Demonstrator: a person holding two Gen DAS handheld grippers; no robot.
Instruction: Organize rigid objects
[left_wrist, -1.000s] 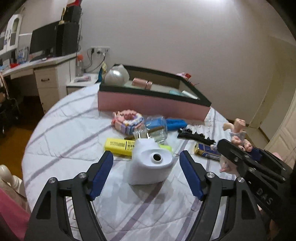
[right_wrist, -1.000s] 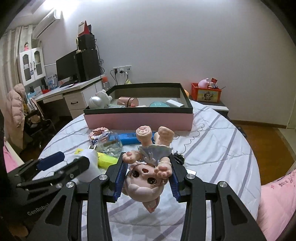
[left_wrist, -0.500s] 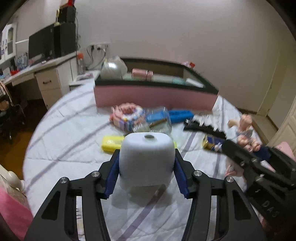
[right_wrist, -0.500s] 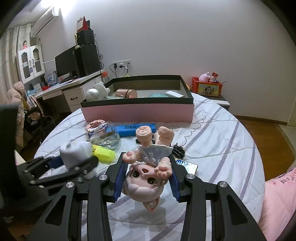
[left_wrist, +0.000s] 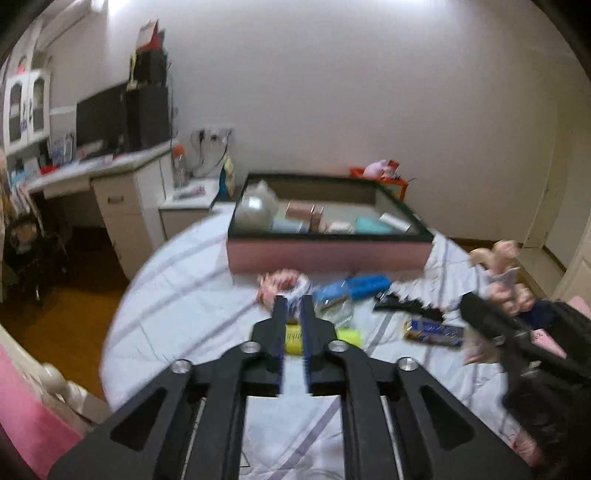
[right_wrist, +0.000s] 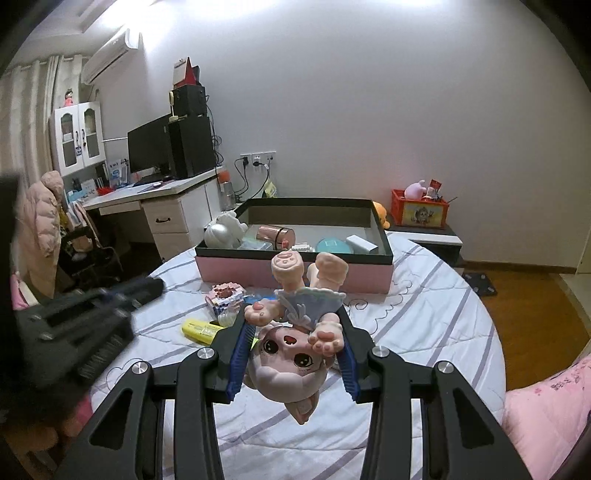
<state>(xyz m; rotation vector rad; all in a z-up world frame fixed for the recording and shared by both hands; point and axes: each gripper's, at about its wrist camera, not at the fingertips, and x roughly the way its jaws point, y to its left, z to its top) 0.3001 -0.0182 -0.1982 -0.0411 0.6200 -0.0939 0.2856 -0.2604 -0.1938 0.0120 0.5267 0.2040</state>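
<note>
Now my right gripper (right_wrist: 293, 332) clamps the doll (right_wrist: 291, 354) head-down above the bed (right_wrist: 424, 332), before the pink box (right_wrist: 236, 267). Left gripper (left_wrist: 293, 302) just closed narrow, nothing betw. jaws. Next, I think: carry doll over box rim, then release.

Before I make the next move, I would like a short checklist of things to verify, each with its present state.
1. Right gripper grips the doll: ok. The jaws press on its head and it hangs upside down.
2. Left gripper carries an object: not ok. The jaws are shut with nothing between them.
3. Free room in the box: ok. Bare floor shows behind the items inside.
4. Way from the doll to the box: probably ok. Only low items lie between, such as the yellow block.
5. Grippers apart: ok. A gap shows between them.
6. Left wrist picture sharp: not ok, it is blurred.
</note>
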